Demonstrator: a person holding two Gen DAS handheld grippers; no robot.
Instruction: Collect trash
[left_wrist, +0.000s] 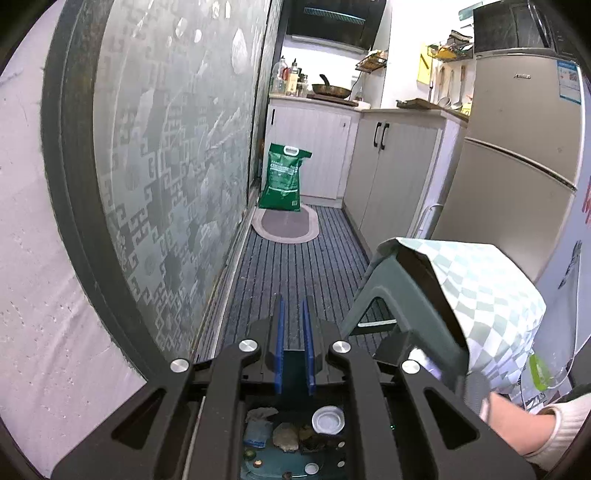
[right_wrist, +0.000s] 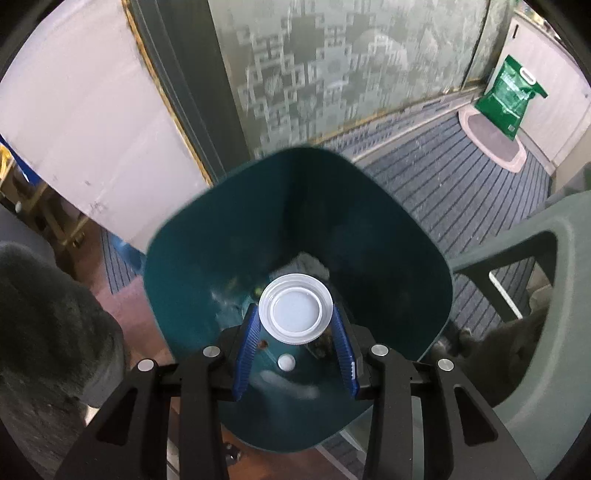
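A teal trash bin (right_wrist: 207, 236) stands on the floor below both grippers. In the right wrist view my right gripper (right_wrist: 295, 314) hangs over the bin's mouth with its blue fingers (right_wrist: 341, 347) either side of a white round lid (right_wrist: 295, 314); the lid looks held. Small scraps lie on the bin's bottom. In the left wrist view my left gripper (left_wrist: 293, 306) has its blue fingers close together with a narrow gap and nothing between them. Below it the bin's inside (left_wrist: 258, 469) shows trash and the white lid (left_wrist: 328, 420).
A green plastic stool (left_wrist: 399, 295) with a checkered cloth (left_wrist: 487, 295) stands to the right. A patterned glass door (left_wrist: 166, 166) lines the left. A green bag (left_wrist: 282, 177) and an oval mat (left_wrist: 286, 223) lie at the far end by white cabinets. A fridge (left_wrist: 517, 155) stands right.
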